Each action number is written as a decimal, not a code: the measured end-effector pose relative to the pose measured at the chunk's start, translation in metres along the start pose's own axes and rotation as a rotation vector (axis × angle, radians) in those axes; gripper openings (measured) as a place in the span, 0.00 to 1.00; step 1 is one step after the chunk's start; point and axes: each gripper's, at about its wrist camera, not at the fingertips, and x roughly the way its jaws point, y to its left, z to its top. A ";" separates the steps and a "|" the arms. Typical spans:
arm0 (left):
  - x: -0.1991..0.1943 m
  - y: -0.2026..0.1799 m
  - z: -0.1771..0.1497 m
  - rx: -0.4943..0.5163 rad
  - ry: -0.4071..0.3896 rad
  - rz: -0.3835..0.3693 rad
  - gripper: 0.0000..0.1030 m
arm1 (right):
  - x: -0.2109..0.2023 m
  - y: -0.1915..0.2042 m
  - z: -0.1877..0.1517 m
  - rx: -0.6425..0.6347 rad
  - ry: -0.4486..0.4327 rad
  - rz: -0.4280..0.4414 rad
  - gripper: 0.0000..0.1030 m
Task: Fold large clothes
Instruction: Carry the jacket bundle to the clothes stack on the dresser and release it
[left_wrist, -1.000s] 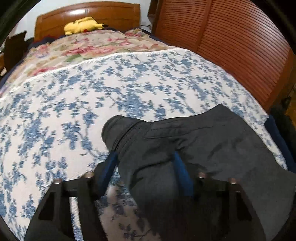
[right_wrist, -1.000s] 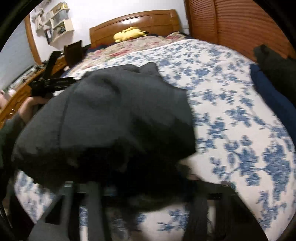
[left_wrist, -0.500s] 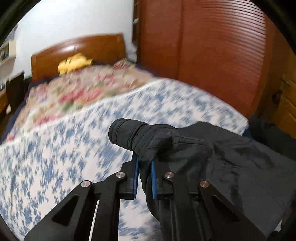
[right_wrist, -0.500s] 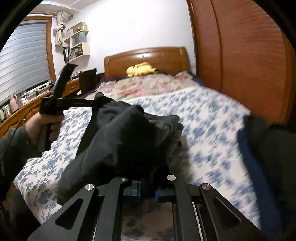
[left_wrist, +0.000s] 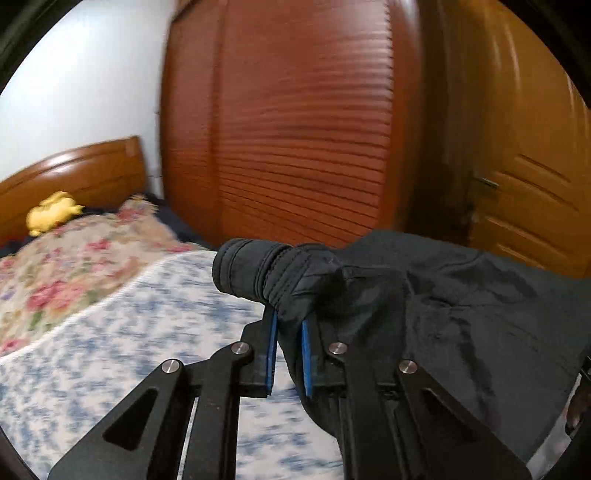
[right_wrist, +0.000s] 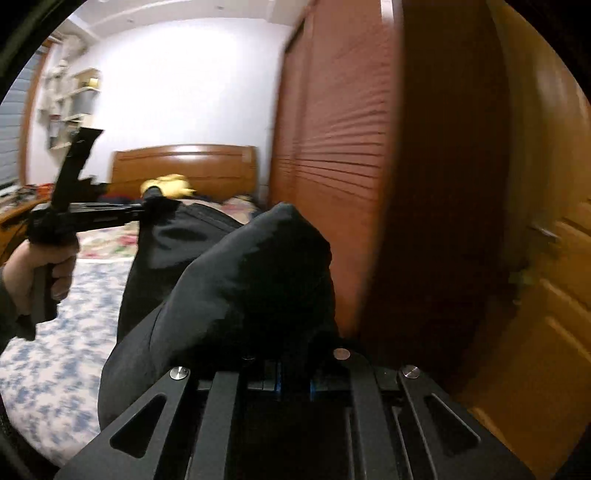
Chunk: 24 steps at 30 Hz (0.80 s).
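Observation:
A large black jacket (left_wrist: 461, 314) hangs in the air above the bed, held by both grippers. My left gripper (left_wrist: 288, 325) is shut on the fabric just behind a ribbed cuff (left_wrist: 247, 269), its blue pads pinching the cloth. My right gripper (right_wrist: 293, 373) is shut on another bunched part of the jacket (right_wrist: 251, 280), which bulges over its fingers and hides the tips. In the right wrist view the left gripper (right_wrist: 147, 206) appears at the left, gripped by a hand (right_wrist: 40, 273), with the jacket stretched between the two.
The bed (left_wrist: 110, 350) with a blue-flowered cover lies below, a rose-patterned quilt (left_wrist: 74, 266) and a yellow plush toy (left_wrist: 51, 212) near the wooden headboard (right_wrist: 184, 166). A slatted wooden wardrobe (left_wrist: 295, 129) and a door (left_wrist: 535, 184) stand close on the right.
Both grippers closed on the jacket and lifted it off the bed, swinging up and toward the wardrobe side. The garment now hangs between them instead of lying on the cover.

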 end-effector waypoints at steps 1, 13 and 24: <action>0.014 -0.015 -0.003 0.013 0.026 -0.023 0.12 | 0.002 -0.014 -0.006 0.009 0.028 -0.021 0.09; 0.036 -0.046 -0.048 0.138 0.106 -0.037 0.32 | 0.016 -0.080 -0.075 0.128 0.239 -0.172 0.33; -0.092 0.000 -0.105 0.133 0.055 -0.033 0.73 | -0.073 0.018 -0.074 0.121 0.108 -0.127 0.73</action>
